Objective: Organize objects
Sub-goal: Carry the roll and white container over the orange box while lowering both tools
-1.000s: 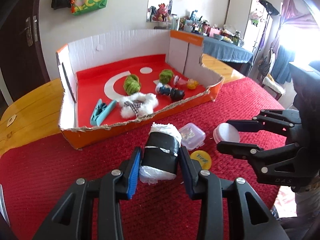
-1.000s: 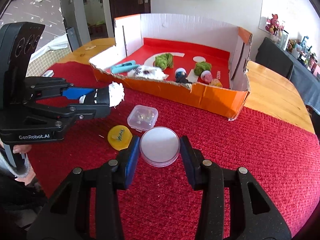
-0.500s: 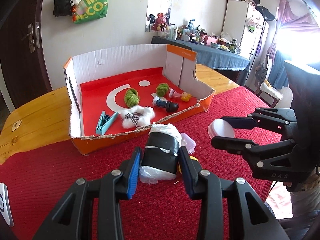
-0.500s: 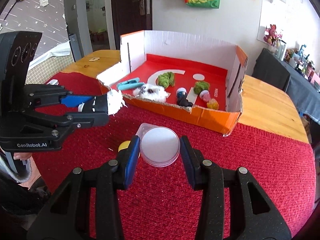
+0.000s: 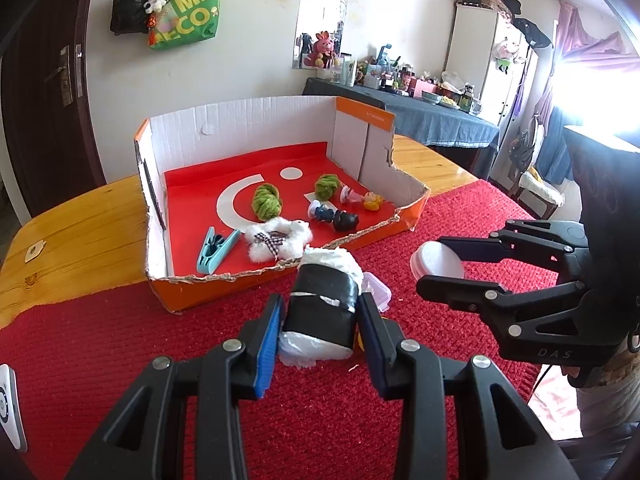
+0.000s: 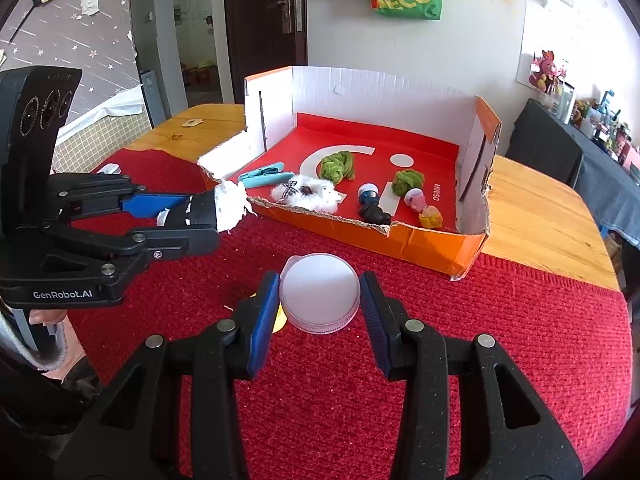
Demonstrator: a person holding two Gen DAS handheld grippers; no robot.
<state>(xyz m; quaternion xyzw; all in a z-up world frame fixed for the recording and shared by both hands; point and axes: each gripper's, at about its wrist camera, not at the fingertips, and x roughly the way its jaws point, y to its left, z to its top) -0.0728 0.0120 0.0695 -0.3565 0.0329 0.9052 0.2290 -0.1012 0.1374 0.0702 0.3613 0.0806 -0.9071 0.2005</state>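
Gripping a black-banded roll [image 5: 322, 312], the left tongs [image 5: 320, 334] are hanging above the red-covered desk [image 5: 120, 344] near the box [image 5: 248, 292], while the right tongs [image 6: 319, 306] are clamping a round white tub [image 6: 319, 297], both apparently bound for the box.

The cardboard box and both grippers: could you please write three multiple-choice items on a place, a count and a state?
1. Where does the blue clip lie?
A. in the cardboard box
B. on the red cloth
C. in a gripper

2. How many green yarn balls are in the box?
A. one
B. two
C. four

3. What does the right gripper hold?
A. nothing
B. a black roll
C. a round white lidded jar

Key: 1 A, it rests on the box's red floor; 2 B, two show; 3 C, its pads press the jar.
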